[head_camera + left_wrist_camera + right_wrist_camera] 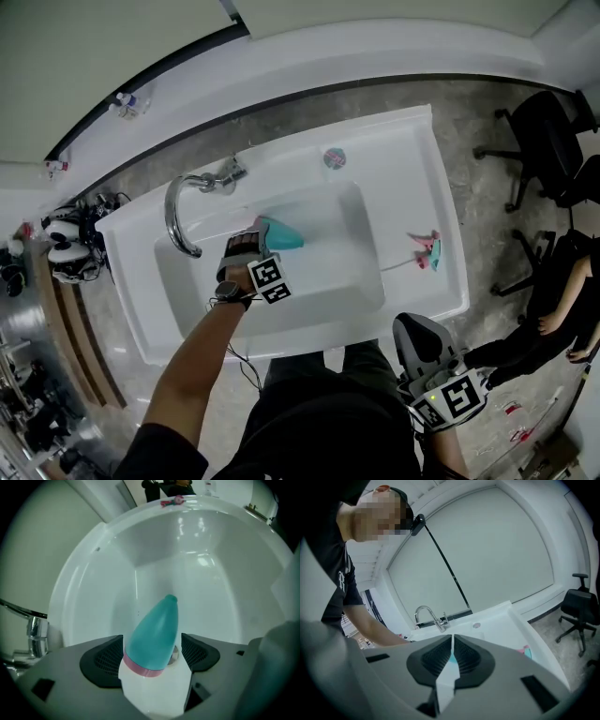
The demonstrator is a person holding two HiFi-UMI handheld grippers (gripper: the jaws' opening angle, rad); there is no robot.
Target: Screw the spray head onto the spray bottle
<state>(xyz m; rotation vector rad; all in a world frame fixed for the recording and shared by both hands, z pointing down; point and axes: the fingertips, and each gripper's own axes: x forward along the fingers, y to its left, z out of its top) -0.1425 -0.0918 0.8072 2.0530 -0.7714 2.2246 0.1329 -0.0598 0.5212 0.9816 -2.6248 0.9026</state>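
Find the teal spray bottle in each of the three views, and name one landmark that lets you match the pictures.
Head view: spray bottle in the basin, left of centre, right of the faucet.
Left gripper view: spray bottle low centre, between jaws standing apart.
Right gripper view: only a teal sliver in the shut jaws' slit, probably it.
Shared landmark: faucet at the left edge there; faucet left of centre here.

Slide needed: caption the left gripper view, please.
Teal spray bottle between the open jaws of the left hand-held gripper, inside the white sink.
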